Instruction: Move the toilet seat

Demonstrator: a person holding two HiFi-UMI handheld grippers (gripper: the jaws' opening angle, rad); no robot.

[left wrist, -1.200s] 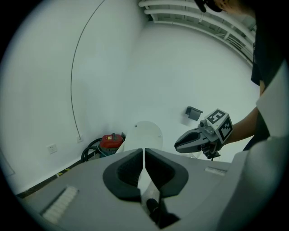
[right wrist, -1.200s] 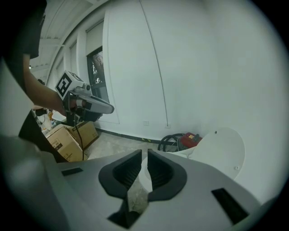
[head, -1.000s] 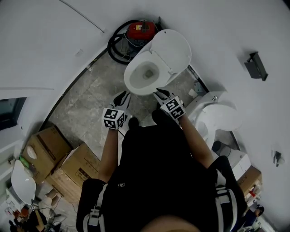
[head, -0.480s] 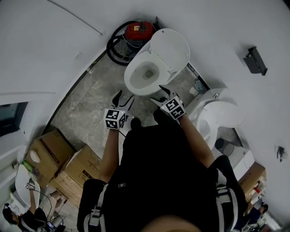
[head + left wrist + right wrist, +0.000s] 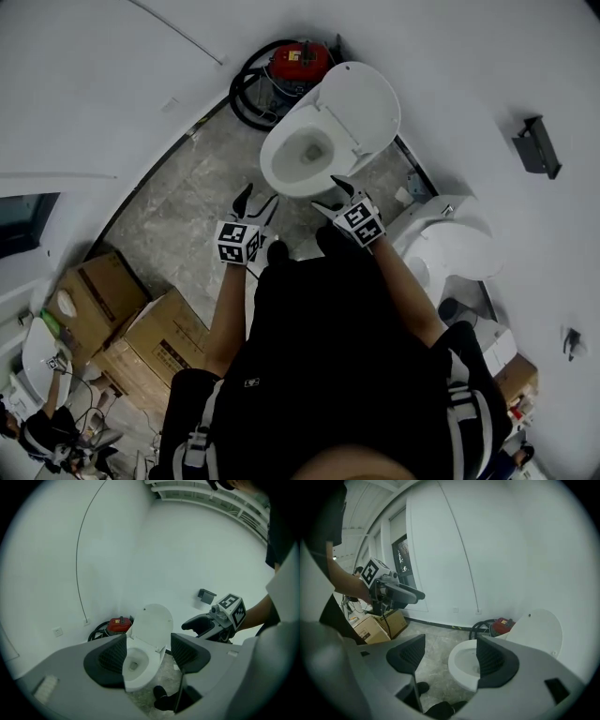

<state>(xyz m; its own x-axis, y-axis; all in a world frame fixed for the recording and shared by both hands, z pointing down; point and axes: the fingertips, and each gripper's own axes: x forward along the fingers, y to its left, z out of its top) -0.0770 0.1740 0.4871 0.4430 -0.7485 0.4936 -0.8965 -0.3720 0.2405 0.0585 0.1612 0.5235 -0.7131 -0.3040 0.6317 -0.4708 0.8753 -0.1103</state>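
A white toilet (image 5: 300, 157) stands by the wall, its seat and lid (image 5: 361, 101) raised and leaning back. My left gripper (image 5: 257, 199) hovers in front of the bowl's near left rim, short of touching it. My right gripper (image 5: 330, 195) hangs by the near right rim. Both sets of jaws have just been opening and now stand wide with nothing between them. In the left gripper view the bowl (image 5: 135, 662) shows between the spread pads (image 5: 111, 655). In the right gripper view the bowl (image 5: 464, 663) and the lid (image 5: 536, 632) lie ahead, with the left gripper (image 5: 401, 594) at the upper left.
A red machine with a coiled black hose (image 5: 296, 60) sits behind the toilet on the left. A second white toilet (image 5: 450, 251) stands at the right. Cardboard boxes (image 5: 141, 328) line the left floor. A dark bracket (image 5: 536, 145) hangs on the wall.
Both grippers' jaws have spread from nearly closed to wide open. The hands have stayed in front of the bowl, and the toilet's lid has not moved.
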